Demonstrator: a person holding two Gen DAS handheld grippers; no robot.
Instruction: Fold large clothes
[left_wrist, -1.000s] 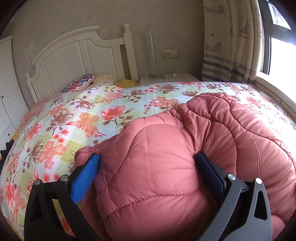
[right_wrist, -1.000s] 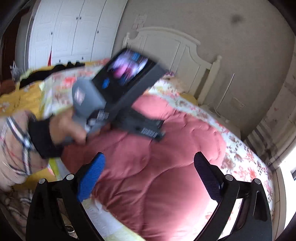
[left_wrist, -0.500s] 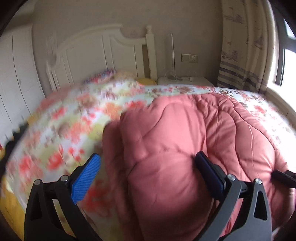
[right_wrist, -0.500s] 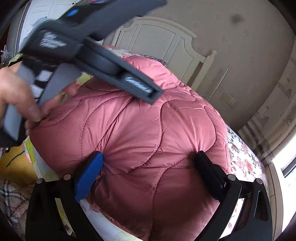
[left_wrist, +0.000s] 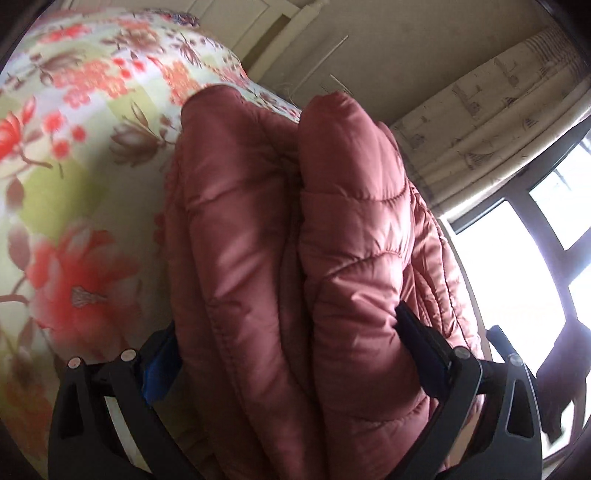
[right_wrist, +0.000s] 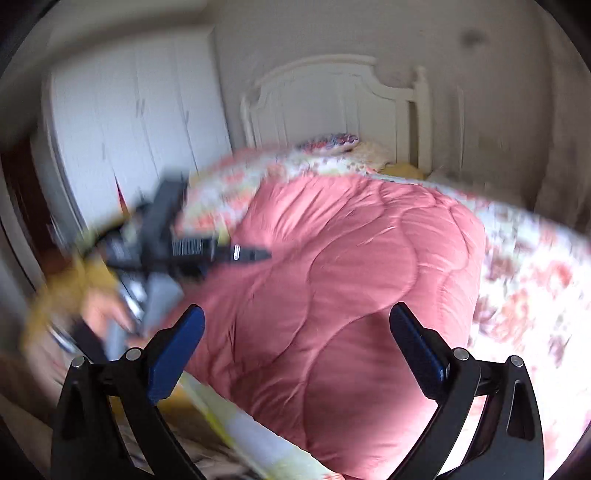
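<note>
**Fold check: jacket doubled, left side**

Bedroom; floral bedspread (left_wrist: 66, 122), white headboard (right_wrist: 332, 96) behind. Since half a second ago the left gripper (left_wrist: 288, 354) has dropped low and rolled to the edge of the pink quilted jacket (left_wrist: 325, 258), its jaws spread around two stacked layers; actual pinching is probably not happening, though the blue pad is half hidden. Right gripper (right_wrist: 295, 350) has pulled back, jaws spread, empty, above the jacket on the bed. The fold looks largely finished.

Pink quilted jacket (right_wrist: 354, 288), seemingly folded double, lies bunched on bed.
</note>
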